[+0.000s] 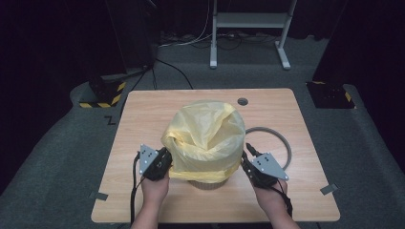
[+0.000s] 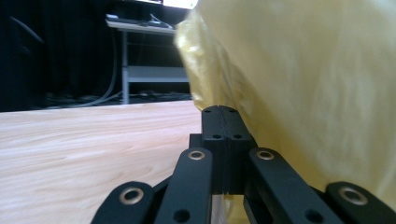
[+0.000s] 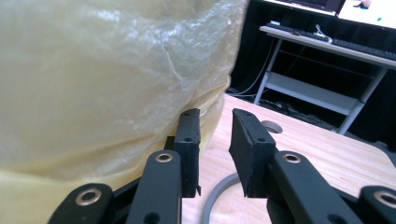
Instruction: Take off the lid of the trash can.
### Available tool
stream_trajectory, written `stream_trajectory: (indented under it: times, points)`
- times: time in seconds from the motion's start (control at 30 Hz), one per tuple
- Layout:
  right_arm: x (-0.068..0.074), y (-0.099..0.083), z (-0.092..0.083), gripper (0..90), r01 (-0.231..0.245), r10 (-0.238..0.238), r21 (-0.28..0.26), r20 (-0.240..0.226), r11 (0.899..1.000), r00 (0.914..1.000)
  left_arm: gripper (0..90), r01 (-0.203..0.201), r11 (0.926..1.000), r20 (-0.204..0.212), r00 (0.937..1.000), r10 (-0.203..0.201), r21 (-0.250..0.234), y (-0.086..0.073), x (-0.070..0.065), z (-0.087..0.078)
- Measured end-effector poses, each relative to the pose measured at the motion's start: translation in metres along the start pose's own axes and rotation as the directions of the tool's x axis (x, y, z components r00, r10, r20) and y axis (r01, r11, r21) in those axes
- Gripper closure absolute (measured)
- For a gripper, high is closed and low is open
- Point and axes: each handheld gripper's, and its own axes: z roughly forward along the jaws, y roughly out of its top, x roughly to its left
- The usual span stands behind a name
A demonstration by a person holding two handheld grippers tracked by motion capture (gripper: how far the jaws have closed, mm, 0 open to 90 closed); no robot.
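A yellow plastic bag is draped over a round bin in the middle of the wooden table. My left gripper sits at the bag's lower left edge. In the left gripper view its jaws are pressed together, the bag bulges against their right side, and film shows under them. My right gripper is at the bag's lower right edge. Its jaws stand apart with nothing between them, the left pad beside the bag.
A grey ring lies flat on the table right of the bin and passes under my right gripper. A cable hole sits near the table's far edge. Beyond the table stand a white desk frame and black-and-yellow floor bases.
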Motion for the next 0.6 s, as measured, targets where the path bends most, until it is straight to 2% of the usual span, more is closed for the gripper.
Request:
stream_trajectory:
  times: [0.07, 0.13, 0.2, 0.23, 0.27, 0.3, 0.37, 0.47, 0.5, 0.57, 0.6]
  points:
    - [-0.006, 0.005, 0.013, 72.8, -0.011, 0.011, -0.005, 0.002, 1.000, 0.9999, 89.8, 0.001, 1.0000, 0.000, 1.0000, -0.001, -0.004, -0.004, -0.004, -0.009]
    - [-0.010, 0.010, 0.025, 70.1, 0.014, -0.014, 0.007, 0.011, 1.000, 0.9998, 89.8, -0.016, 0.9999, -0.001, 0.9999, 0.016, 0.001, -0.008, -0.010, -0.017]
    - [-0.016, 0.015, 0.031, 65.2, 0.018, -0.018, 0.018, 0.011, 1.000, 0.9998, 89.1, -0.019, 0.9997, 0.019, 0.9997, 0.019, 0.013, -0.008, -0.010, -0.023]
    - [-0.018, 0.017, 0.030, 65.0, 0.014, -0.014, 0.017, 0.015, 1.000, 0.9998, 84.0, -0.013, 0.9999, 0.002, 0.9999, 0.012, 0.009, -0.007, -0.009, -0.026]
    - [-0.019, 0.019, 0.027, 64.9, 0.016, -0.016, 0.011, 0.030, 1.000, 0.9994, 77.6, 0.001, 1.0000, -0.032, 0.9995, -0.001, 0.000, -0.005, -0.006, -0.030]
    - [-0.020, 0.020, 0.023, 64.7, 0.009, -0.009, 0.002, 0.040, 1.000, 0.9992, 74.8, 0.027, 0.9994, -0.060, 0.9978, -0.029, -0.022, -0.002, -0.002, -0.035]
    - [-0.021, 0.023, 0.014, 64.3, -0.001, 0.002, -0.018, 0.051, 1.000, 0.9987, 73.1, 0.044, 0.9967, -0.110, 0.9926, -0.051, -0.068, 0.006, 0.010, -0.041]
    - [-0.019, 0.029, 0.004, 64.2, -0.014, 0.016, -0.036, 0.048, 0.999, 0.9987, 72.8, 0.032, 0.9955, -0.138, 0.9895, -0.044, -0.089, 0.024, 0.022, -0.035]
    - [-0.018, 0.031, 0.002, 64.4, -0.014, 0.016, -0.042, 0.048, 0.999, 0.9987, 72.9, 0.015, 0.9966, -0.141, 0.9896, -0.026, -0.082, 0.030, 0.024, -0.029]
    - [-0.014, 0.036, 0.001, 65.0, -0.010, 0.012, -0.044, 0.048, 0.999, 0.9988, 74.5, 0.007, 0.9984, -0.108, 0.9940, -0.013, -0.056, 0.040, 0.025, -0.013]
    - [-0.013, 0.038, 0.002, 65.7, -0.006, 0.008, -0.042, 0.048, 0.999, 0.9988, 75.7, 0.007, 0.9996, -0.085, 0.9963, -0.010, -0.028, 0.043, 0.024, -0.003]
